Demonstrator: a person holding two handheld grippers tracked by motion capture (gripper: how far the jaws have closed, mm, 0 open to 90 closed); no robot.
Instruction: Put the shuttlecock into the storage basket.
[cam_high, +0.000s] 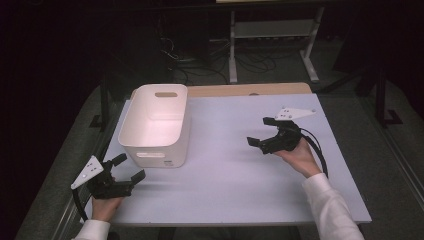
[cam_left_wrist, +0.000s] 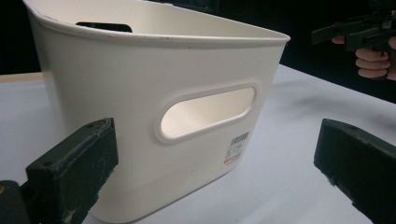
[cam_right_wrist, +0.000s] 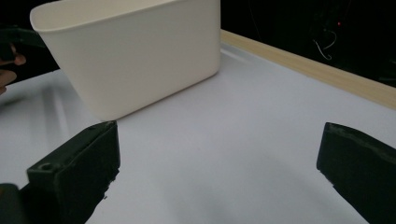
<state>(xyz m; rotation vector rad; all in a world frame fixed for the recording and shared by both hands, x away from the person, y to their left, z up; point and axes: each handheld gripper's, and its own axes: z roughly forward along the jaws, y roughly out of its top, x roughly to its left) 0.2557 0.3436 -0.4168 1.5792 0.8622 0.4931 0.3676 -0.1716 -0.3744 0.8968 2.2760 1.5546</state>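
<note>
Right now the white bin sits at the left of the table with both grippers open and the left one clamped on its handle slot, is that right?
Not quite. The left gripper isn't clamped on the handle slot; its jaws stand open, short of the white bin, as the left gripper view shows. The right gripper is open too.

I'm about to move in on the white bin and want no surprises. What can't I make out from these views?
- White bin: its floor nearest the person, high view, hidden by the near wall.
- Sticker below the handle slot, left gripper view: print too small to read.
- Bin's base, left gripper view: partly behind the left gripper, and cut off by the bottom edge.
- Floor beyond the table, high view: too dark.
</note>
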